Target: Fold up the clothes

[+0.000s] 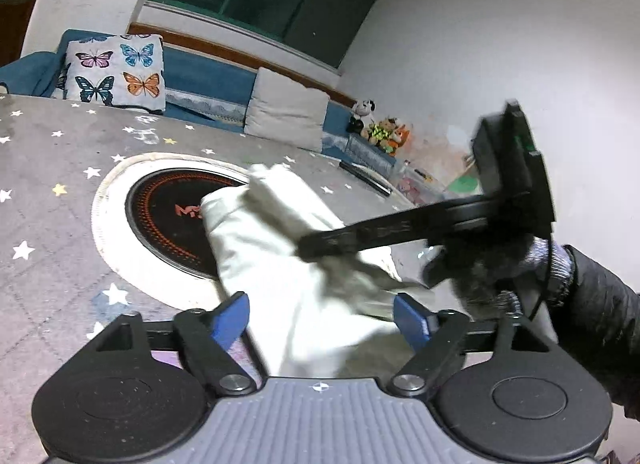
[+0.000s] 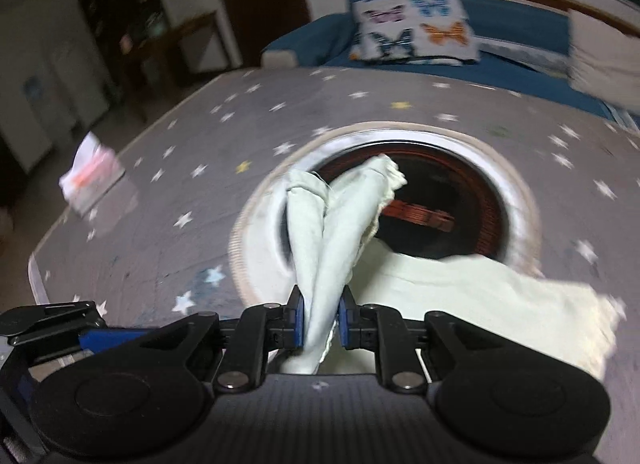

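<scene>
A pale cream garment [image 1: 272,248] lies bunched on the grey star-print table cover [image 1: 60,168], partly over a round black hob [image 1: 160,212] set in the table. My left gripper [image 1: 322,320] is open, its blue pads wide apart on either side of the cloth. In the left wrist view my right gripper [image 1: 310,248] comes in from the right, held by a gloved hand [image 1: 500,264], with its tip on the cloth. In the right wrist view it [image 2: 322,328] is shut on a twisted strip of the garment [image 2: 340,224], and the rest of the cloth spreads to the right.
A butterfly pillow [image 1: 116,72] and a grey cushion [image 1: 286,110] rest on the blue sofa behind the table. A black stick-like object [image 1: 366,178] lies near the far right edge. Plush toys [image 1: 384,132] sit beyond it. A small white packet [image 2: 90,178] lies by the table's left edge.
</scene>
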`<state>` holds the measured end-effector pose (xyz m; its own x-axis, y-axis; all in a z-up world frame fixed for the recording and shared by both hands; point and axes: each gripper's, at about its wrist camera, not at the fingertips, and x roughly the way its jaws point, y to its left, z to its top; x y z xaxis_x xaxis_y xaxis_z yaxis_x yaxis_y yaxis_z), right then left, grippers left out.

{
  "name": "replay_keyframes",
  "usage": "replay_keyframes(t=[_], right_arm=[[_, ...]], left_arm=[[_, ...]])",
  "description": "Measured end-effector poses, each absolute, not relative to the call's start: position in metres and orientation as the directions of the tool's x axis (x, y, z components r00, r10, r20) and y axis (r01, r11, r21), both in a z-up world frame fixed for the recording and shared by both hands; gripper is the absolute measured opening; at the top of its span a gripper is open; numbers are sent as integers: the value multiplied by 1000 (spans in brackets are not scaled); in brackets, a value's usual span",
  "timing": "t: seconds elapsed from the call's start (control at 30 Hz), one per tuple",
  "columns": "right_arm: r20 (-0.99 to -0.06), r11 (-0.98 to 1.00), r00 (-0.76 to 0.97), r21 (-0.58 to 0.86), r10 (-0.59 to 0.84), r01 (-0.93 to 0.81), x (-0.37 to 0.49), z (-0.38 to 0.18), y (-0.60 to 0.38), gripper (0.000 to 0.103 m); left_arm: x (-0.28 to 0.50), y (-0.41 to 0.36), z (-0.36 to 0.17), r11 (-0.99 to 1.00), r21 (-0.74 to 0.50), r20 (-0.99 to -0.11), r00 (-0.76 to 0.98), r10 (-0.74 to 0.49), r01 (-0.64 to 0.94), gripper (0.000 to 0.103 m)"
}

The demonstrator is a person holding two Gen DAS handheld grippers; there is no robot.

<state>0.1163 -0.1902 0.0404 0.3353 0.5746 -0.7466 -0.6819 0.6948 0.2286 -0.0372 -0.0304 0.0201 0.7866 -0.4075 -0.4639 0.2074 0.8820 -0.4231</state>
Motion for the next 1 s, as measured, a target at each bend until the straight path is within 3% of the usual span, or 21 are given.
replay_keyframes(t=[0.4,0.7,0.93,1.0], right_arm=[[-721,742,338,357,605,-567,139,9,-287,15],[-652,718,401,334,644,-610,144,32,-307,15],[-688,763,383,401,617,-507,158,-5,-338,16],[-669,754,389,423,634,-503,157,-6,-346,21]], left_arm=[[-9,-72,10,907,-361,-557,731,-395,215,94],[1,-85,7,917,-338,-589,712,-383,213,97],[9,-96,3,916,-329,-615,684,-391,228,98],[11,-97,3,918,-323,-618,684,-388,229,98]])
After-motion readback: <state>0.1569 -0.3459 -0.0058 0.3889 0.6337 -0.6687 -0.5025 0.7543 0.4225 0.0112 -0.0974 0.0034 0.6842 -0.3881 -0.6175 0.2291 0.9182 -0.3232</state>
